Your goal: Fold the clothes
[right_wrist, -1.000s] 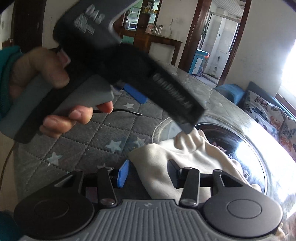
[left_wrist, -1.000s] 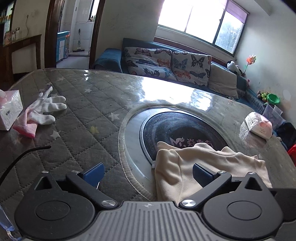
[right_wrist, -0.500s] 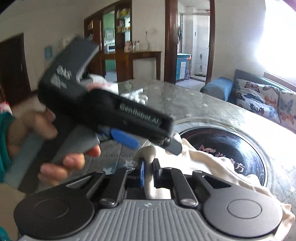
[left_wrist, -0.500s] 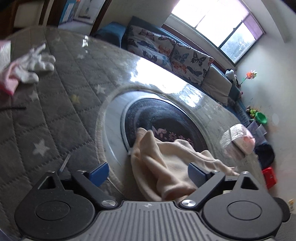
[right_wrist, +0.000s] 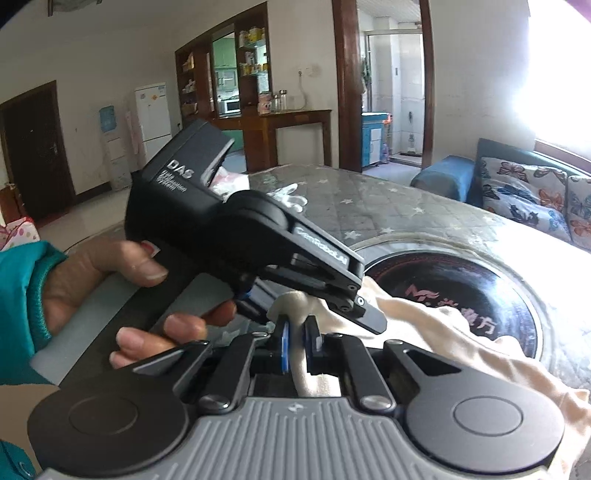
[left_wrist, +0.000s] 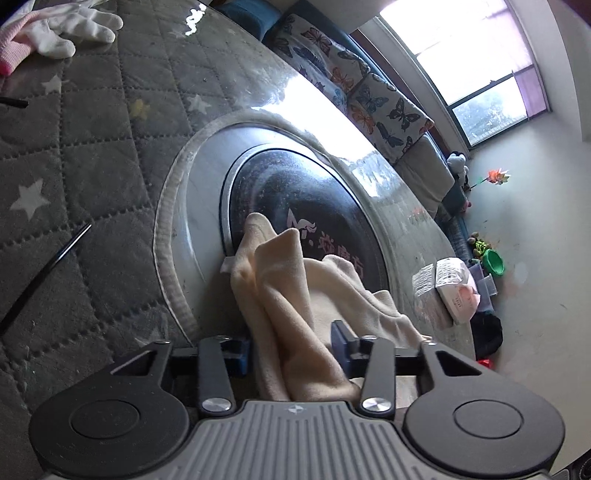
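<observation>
Daylight from a wide window falls across a round desk point(left_wrist: 110, 155) under a quilted, star-printed cover, with a dark glass disc point(left_wrist: 314, 206) set into its middle and a butterfly-cushioned sofa point(left_wrist: 369, 96) behind. Seen from the left wrist, the cream garment point(left_wrist: 291, 295) lies bunched at the near edge of the disc, a thick ridge of it rising up between the fingers of the left tool point(left_wrist: 290, 349); the blue pads stand on either side of the fold with space left, so this tool is narrowed but not yet clenched, placed to take a second corner. White gloves point(left_wrist: 70, 29) lie far off on the cover, and a tissue pack point(left_wrist: 456, 291) sits at the desk's right rim. Against the half-second-earlier picture, the fingers sit much closer together and the cloth now runs up between them instead of lying ahead. From the right wrist, the right tool point(right_wrist: 298, 345) is clenched on a thin pinch of the same garment point(right_wrist: 443, 332), which trails away rightward over the disc point(right_wrist: 461, 291); holding it pinched keeps one edge fixed while the other side is gathered. The person's hand point(right_wrist: 122, 284), in a teal sleeve, holds the left tool point(right_wrist: 340, 291) just above that pinch, tips angled down at the cloth. Compared with half a second earlier, this grip looks unchanged, while the left tool has dropped nearer the fabric.
</observation>
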Available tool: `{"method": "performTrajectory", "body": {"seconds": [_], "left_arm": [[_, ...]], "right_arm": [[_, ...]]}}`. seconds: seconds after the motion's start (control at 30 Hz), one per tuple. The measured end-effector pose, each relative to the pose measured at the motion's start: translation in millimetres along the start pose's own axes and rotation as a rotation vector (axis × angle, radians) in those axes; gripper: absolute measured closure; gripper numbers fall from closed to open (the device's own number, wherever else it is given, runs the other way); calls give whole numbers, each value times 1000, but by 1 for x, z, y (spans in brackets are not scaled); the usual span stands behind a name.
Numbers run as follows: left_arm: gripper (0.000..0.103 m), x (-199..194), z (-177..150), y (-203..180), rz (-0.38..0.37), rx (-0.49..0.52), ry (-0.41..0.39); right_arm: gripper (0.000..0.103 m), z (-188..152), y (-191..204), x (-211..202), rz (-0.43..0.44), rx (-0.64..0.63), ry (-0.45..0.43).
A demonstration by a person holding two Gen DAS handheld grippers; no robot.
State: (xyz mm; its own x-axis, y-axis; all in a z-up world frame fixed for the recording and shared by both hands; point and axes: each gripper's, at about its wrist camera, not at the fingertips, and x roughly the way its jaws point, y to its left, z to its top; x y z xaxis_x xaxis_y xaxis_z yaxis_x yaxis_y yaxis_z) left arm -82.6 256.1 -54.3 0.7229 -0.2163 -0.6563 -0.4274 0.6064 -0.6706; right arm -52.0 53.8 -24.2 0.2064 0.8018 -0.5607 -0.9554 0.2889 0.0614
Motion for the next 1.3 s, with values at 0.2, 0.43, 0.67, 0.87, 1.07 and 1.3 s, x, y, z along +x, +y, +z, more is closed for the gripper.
{"method": "performTrajectory", "body": {"seconds": [0.2, 0.43, 0.67, 0.87, 1.07, 1.3], "left_arm": [[78, 0, -3, 0, 25, 36, -6], [81, 2, -5, -5, 47, 76, -24], [81, 3, -7, -9, 67, 110, -37], [81, 3, -8, -13, 89, 142, -46], [81, 4, -8, -16, 109, 173, -52], [85, 2, -9, -25, 119, 220, -63]], "right_arm": [[90, -11, 2, -20, -11, 31, 7], [76, -32, -38, -53, -210, 114, 18], [65, -58, -102, -76, -443, 282, 24], [61, -81, -144, -73, -486, 419, 19], [60, -84, -153, -66, -454, 486, 3], [93, -80, -154, -69, -413, 539, -32]]}}
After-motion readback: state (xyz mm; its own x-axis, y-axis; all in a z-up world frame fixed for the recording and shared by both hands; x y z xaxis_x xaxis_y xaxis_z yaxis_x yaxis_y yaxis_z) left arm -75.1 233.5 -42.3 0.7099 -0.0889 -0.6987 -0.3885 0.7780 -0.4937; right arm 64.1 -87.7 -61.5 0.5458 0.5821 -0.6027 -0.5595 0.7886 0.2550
